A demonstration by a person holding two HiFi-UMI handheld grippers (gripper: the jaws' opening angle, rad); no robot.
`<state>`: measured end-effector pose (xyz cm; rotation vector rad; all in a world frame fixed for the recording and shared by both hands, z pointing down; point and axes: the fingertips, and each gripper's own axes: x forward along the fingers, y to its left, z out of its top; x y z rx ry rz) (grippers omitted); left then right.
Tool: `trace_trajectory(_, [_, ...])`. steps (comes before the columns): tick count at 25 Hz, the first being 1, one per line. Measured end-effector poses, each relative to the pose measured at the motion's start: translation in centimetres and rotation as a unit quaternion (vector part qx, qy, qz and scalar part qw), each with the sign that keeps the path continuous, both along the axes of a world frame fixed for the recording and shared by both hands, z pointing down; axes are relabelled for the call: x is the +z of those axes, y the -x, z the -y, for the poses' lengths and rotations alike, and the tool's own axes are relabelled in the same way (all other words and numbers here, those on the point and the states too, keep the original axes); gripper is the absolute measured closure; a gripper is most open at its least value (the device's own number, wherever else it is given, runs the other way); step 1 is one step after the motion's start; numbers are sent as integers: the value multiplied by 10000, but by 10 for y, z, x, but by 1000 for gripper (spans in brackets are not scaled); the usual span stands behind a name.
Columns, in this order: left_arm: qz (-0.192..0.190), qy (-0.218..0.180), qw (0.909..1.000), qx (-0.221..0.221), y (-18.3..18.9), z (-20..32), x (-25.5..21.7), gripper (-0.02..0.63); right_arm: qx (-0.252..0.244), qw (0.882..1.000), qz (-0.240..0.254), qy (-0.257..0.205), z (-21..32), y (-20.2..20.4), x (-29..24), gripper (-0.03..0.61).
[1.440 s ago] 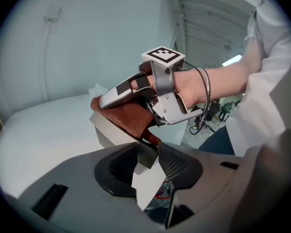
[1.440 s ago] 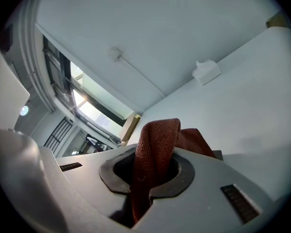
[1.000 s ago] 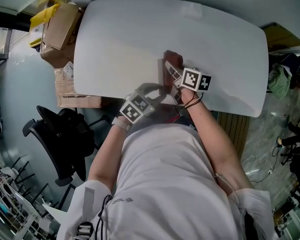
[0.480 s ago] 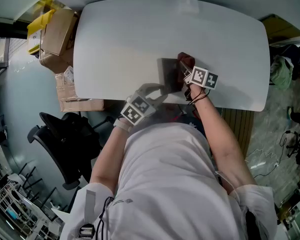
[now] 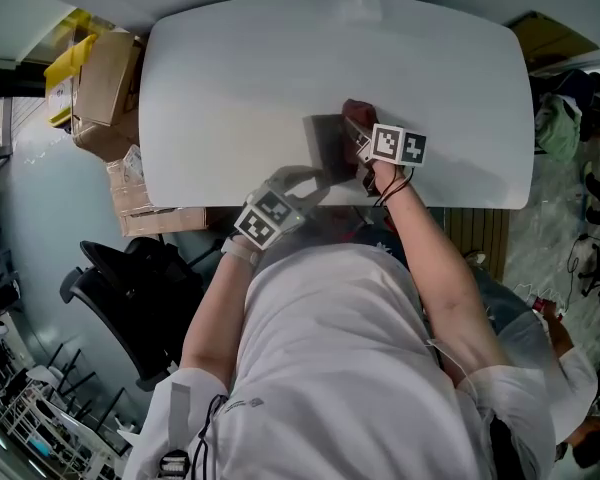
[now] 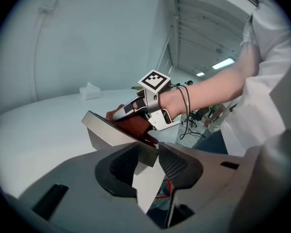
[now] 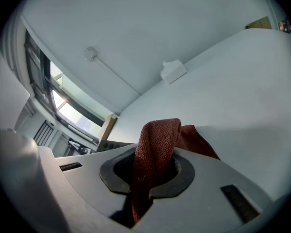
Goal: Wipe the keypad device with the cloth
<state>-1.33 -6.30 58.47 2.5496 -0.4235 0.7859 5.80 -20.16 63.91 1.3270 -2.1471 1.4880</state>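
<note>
The keypad device is found on the near half of the white desk, just in front of the person. It is judged to be a stiff, flat slab of moderate weight, with a hard casing that is likely smooth and apt to slide on the bare desk if it is pushed and not steadied. It is best taken by an edge or corner, away from the keys, and that is how it is held. The fingers of the left gripper are closed narrowly on its near corner, and the slab appears to be tipped up somewhat at that end.

The cloth, red and coarsely woven, is judged soft, light and limp. It is pinched in a bunch by the fingers of the right gripper, and the loose part is draped onto the top of the device. Light pressure is thought sufficient, since the keys could be pressed or caught by the weave.

A small white box is seen far back on the desk, well apart from the work. Cardboard boxes and an office chair are seen off the desk at the left. Nothing is seen in the path of the wipe.
</note>
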Motion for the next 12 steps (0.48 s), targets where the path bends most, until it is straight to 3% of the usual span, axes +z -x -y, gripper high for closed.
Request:
trace_trajectory(9, [-6, -9, 9998, 201, -3, 11, -3, 483, -953, 9928, 701, -207, -1, 62, -51, 525])
trace_trajectory(12, [-25, 1, 9997, 235, -1, 13, -4, 485, -1311, 9888, 644, -315, -8, 76, -60, 525])
